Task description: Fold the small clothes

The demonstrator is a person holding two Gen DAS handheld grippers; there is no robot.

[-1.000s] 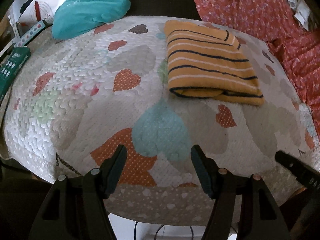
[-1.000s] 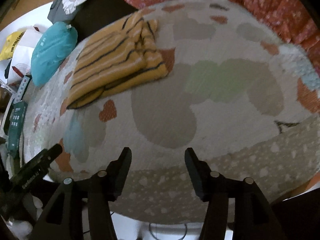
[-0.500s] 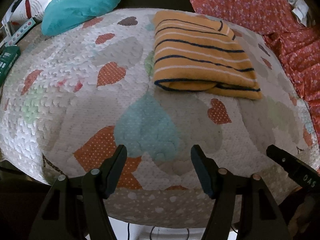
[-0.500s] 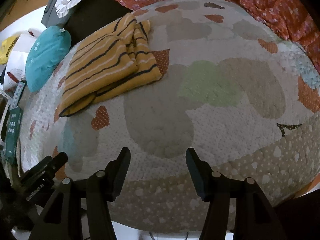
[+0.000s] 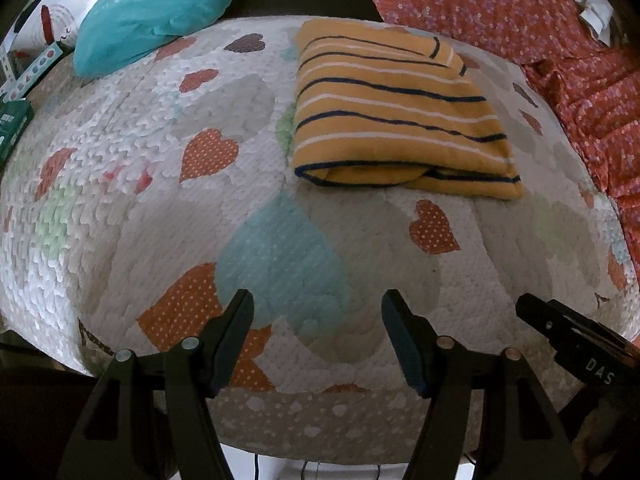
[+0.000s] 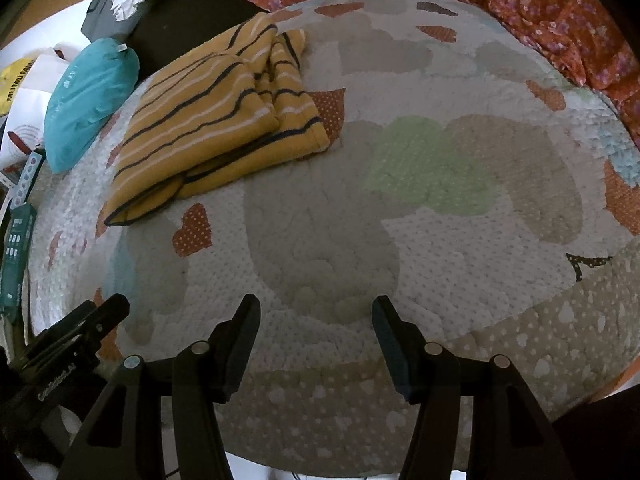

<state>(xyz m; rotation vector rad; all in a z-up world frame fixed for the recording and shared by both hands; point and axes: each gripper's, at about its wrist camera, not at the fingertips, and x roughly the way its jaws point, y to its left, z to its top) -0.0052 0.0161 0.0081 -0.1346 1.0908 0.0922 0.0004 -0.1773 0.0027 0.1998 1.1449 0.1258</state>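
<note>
- Since a second ago, both my views are drawing closer over the quilt (image 5: 120,184), and the striped garment (image 5: 396,120) is looming larger in each; it is sitting where it was, unchanged in shape.
- My left tongs (image 5: 316,320) are hanging wide apart and holding nothing, above the near edge of the quilt, well apart from the garment.
- My right tongs (image 6: 314,322) are likewise spread wide and empty, hovering over the pale hearts near the quilt's front border.
- I am seeing the orange garment with dark and white stripes lying on the far part of the quilt, doubled over into a thick rectangle, its layers showing at the near edge.
- A teal pouch (image 5: 148,8) is resting just past the quilt's far left corner, and red floral cloth (image 5: 500,4) is bunching along the far right side.
- I am judging this piece finished or nearly so: nothing is gripped, and the fold is looking tidy apart from a slightly loose lower layer.
</note>
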